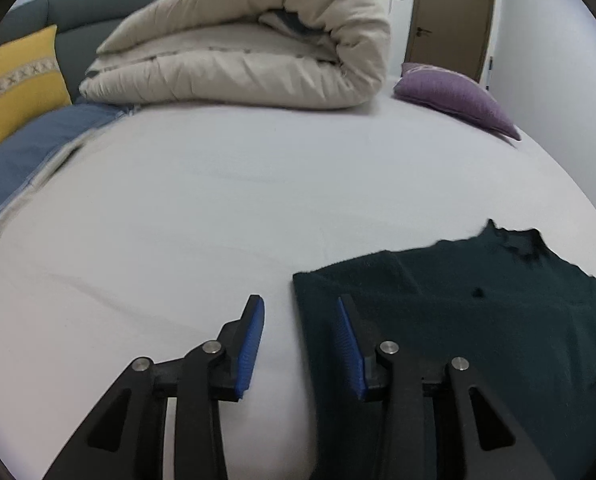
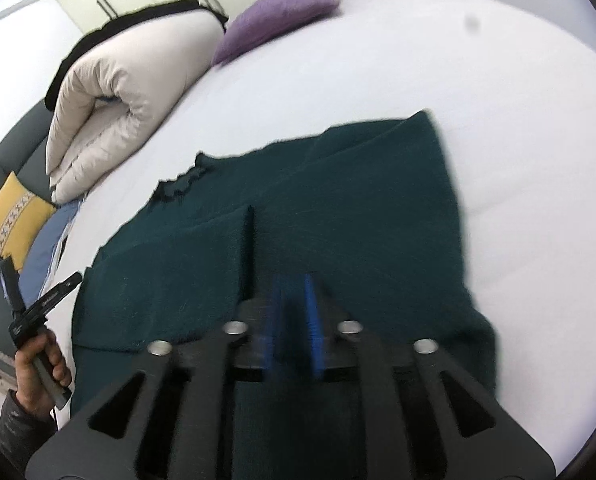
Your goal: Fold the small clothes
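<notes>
Lying flat on the white bed sheet, the dark green garment is a fuzzy, knit-textured piece with a ragged dark neckline at its far edge. One side panel is folded inward over the body, forming a straight vertical edge along the middle in the right wrist view; the outer edges are straight and the outline is roughly rectangular. The left gripper sits at the garment's left border, its jaws spread, with bare sheet and the cloth's edge between the ribbed blue pads; nothing is pinched. The right gripper is above the garment's near middle, motion-blurred; its jaws stand slightly apart with a narrow gap, and no cloth is visibly caught between them. The sheet is smooth with faint creases. At the far side of the bed lie a bulky beige duvet, folded in soft rounded layers, a purple textured cushion, and a yellow cushion with a woven band against the grey-green padded headboard. A hand in a dark sleeve grips the left gripper's handle.
</notes>
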The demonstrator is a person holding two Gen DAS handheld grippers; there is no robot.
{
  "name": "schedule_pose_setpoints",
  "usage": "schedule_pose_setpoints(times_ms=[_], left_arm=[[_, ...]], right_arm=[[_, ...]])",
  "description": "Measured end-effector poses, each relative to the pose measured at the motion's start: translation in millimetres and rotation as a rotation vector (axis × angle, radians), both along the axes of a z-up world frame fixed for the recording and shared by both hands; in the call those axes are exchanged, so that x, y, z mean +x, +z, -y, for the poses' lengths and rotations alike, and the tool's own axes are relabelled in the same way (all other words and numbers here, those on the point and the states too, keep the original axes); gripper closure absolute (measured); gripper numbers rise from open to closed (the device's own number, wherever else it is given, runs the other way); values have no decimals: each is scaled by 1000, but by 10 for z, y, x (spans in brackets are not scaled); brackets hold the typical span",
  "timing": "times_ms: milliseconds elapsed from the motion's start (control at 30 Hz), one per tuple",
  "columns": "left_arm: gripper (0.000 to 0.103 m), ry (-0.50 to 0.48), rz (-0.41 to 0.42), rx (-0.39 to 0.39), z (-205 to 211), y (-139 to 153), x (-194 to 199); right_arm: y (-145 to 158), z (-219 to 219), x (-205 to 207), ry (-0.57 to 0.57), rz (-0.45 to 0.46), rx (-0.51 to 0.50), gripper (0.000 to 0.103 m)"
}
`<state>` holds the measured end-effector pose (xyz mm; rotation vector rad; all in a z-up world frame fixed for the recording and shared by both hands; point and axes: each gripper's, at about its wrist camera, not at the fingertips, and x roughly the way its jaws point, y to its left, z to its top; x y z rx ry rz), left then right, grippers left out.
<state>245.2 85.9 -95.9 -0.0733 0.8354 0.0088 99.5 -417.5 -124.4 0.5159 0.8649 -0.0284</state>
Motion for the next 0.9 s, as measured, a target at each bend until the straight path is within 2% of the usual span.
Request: schedule_pose_setpoints(times_ms=[133, 200, 267, 367, 433, 500, 600, 733, 833, 900], left_arm=[[57, -51, 19, -19, 6, 143, -423], [40, -66, 34, -60, -20, 217, -770], [32, -101, 35, -87, -23, 255, -1032], [26, -135, 24, -99, -39, 298, -1505], [26, -145, 6, -122, -108, 282, -1781], [25, -156, -54, -157, -189, 203, -2016], [25, -167, -132, -217, -337, 96, -2363], [27, -150, -217, -294, -529, -39, -2726], [34, -143, -284, -410, -652, -197, -2945], [35, -152, -299, -433, -649, -246, -3076]], right_arm=[[99, -33, -365, 12, -6, 15, 77], [128, -103, -595, 34, 1, 27, 77], [142, -185, -858, 61, 0, 33, 77], [150, -252, -1302, 73, 0, 21, 77], [147, -216, -1647, 63, -6, 31, 77], [129, -150, -1943, 50, -15, 46, 65], [157, -8, -2397, 32, -3, 42, 55], [176, 230, -2854, 15, -4, 69, 53], [100, 410, -3057, 7, -20, 118, 53], [31, 487, -3183, -1, -38, 145, 53]])
